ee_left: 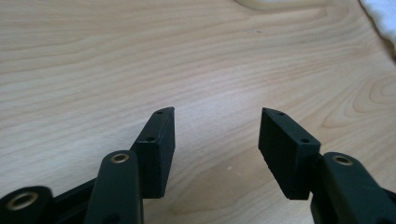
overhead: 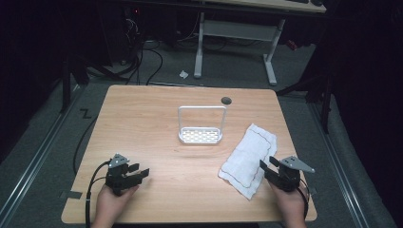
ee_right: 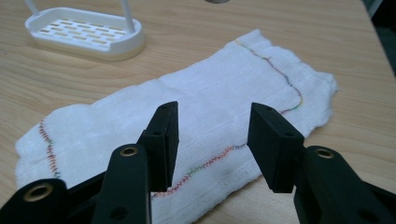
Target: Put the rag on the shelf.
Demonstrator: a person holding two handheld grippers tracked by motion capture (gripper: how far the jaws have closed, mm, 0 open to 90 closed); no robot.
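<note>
White cotton cloth (overhead: 248, 160) with a thin stitched border of many colours lies flat on the table (overhead: 161, 137), folded into a long strip. The right claw (overhead: 269, 168) hovers at its near edge, and in the right gripper view the cloth (ee_right: 187, 121) spreads out just ahead of and beneath the two black jaws. Those jaws stand wide apart with nothing between them, and they do not touch the fabric. The coloured stitching runs under the gap between the jaws and on along the far edge of the cloth.

Beyond the cloth, ahead and to the left of the right claw, stands a small white plastic rack (overhead: 200, 135) with a slotted base and a tall wire loop rising from it; in the right gripper view its base (ee_right: 84, 35) sits apart from the cloth.

The left claw (overhead: 138, 172) is held low over bare wood, well apart from the cloth and the rack, pointing across the table toward them. In the left gripper view its jaws are also spread wide and empty, with only wood grain between them and a corner of the cloth (ee_left: 384, 14) far ahead to the right.

No brand, label or readable writing appears on the cloth, the rack or the claws.
</note>
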